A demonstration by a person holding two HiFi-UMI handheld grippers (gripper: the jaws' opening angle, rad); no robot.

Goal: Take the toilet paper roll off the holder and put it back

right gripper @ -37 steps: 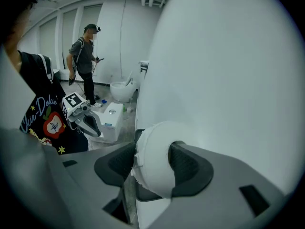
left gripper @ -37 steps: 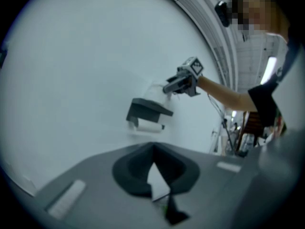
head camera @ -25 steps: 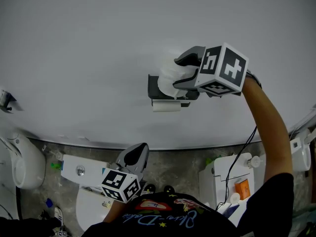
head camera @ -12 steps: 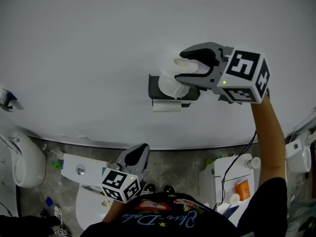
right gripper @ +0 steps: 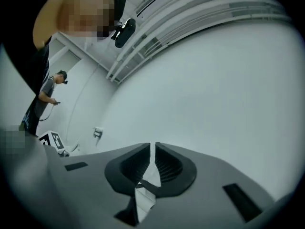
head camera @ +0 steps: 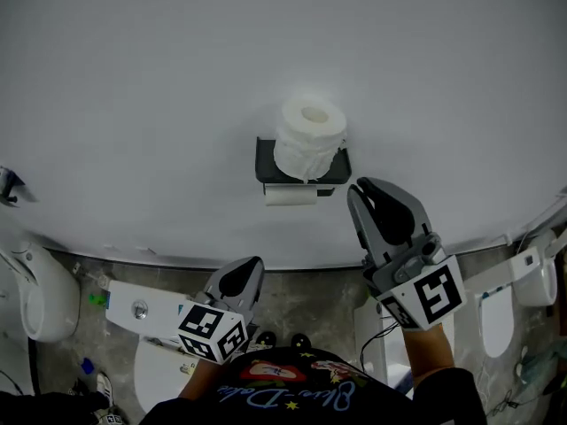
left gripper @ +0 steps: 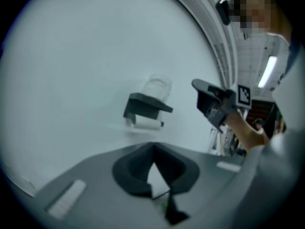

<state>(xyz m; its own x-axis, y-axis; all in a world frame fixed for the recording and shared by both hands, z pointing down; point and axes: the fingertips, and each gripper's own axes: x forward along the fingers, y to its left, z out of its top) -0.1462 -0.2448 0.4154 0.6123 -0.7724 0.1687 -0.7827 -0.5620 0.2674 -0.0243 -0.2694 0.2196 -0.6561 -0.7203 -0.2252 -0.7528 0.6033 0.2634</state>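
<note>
A white toilet paper roll (head camera: 308,135) stands on end on top of the black wall holder (head camera: 266,162); the left gripper view shows the same roll (left gripper: 157,86) and holder (left gripper: 143,106). A second roll (head camera: 291,196) hangs on the bar under the shelf. My right gripper (head camera: 369,191) is below and to the right of the holder, clear of the roll. Its jaws are closing, with a thin slit between them and nothing in it (right gripper: 152,149). My left gripper (head camera: 252,269) hangs low near my body, shut and empty (left gripper: 153,151).
The holder is on a plain white wall. Below are a toilet tank (head camera: 146,308), a toilet at the left (head camera: 35,290) and white fixtures at the right (head camera: 523,282). A person (right gripper: 47,99) stands far off in the right gripper view.
The right gripper let go of the roll, drew back down and to the right, and its jaws narrowed. The roll now stands free on the holder. The left gripper stayed put.
</note>
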